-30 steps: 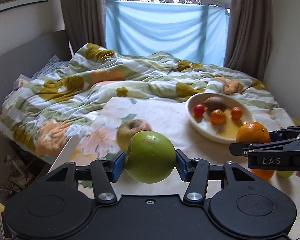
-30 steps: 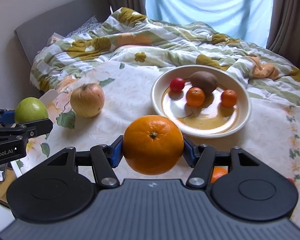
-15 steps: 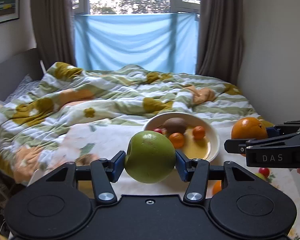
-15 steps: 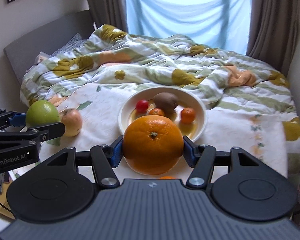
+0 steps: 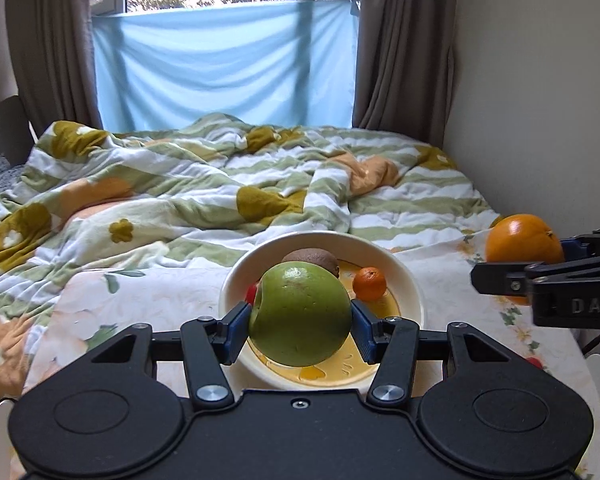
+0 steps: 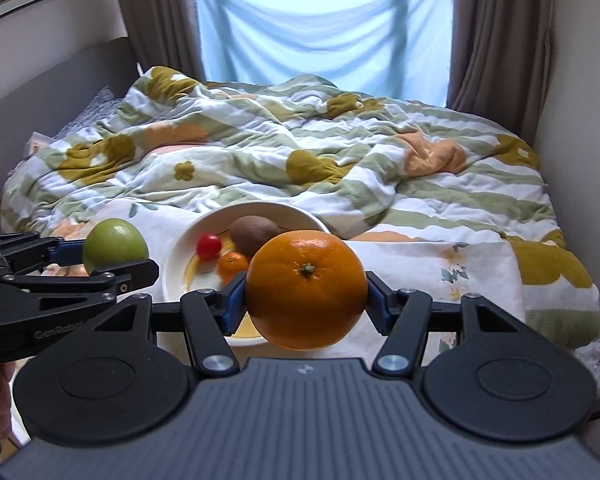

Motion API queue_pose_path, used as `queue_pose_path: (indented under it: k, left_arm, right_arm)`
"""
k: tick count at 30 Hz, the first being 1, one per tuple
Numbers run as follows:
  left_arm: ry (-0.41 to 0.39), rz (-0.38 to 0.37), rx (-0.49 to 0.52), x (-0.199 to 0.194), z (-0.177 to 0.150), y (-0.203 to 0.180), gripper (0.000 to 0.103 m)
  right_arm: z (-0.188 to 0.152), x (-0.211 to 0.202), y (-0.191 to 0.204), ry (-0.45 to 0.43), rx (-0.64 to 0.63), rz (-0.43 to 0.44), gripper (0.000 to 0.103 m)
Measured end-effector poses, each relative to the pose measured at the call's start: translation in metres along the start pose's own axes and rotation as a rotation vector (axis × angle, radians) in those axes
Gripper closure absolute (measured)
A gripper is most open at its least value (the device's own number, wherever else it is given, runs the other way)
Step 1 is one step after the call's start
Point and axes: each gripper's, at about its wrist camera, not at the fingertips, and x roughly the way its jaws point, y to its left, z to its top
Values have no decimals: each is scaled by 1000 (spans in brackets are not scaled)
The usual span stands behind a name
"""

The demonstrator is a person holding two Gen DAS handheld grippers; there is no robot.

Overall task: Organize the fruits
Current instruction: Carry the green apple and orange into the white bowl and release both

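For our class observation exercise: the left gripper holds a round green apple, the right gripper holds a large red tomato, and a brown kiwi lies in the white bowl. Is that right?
One detail is wrong. The right gripper holds a large round orange, not a red tomato, as the right wrist view shows. The left gripper does hold the round green apple, and the brown kiwi lies in the white bowl.

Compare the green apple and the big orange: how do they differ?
The green apple is green; the big orange is orange. The left claw grips the apple in front of the bowl; the right claw grips the orange further right. Both are round, similarly large, and held above the table.
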Motion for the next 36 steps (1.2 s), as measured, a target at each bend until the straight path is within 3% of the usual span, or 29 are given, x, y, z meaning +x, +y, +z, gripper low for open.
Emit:
queue_pose_path:
  k: [10, 20, 22, 24, 36]
  left_arm:
    - [97, 12, 30, 64, 1, 12, 46]
    - [155, 31, 82, 86, -2, 7, 44]
    - [136, 47, 107, 83, -1, 4, 11]
    - [99, 63, 123, 75, 0, 3, 2]
    - [96, 60, 6, 35, 3, 31, 1]
  right_arm:
    - [6, 46, -13, 58, 45, -15, 28]
    - [7, 72, -14, 99, 55, -21, 28]
    - [8, 74, -13, 102, 56, -23, 28]
    - [9, 74, -13, 102, 56, -24, 28]
    - [15, 79, -4, 104, 31, 11, 28]
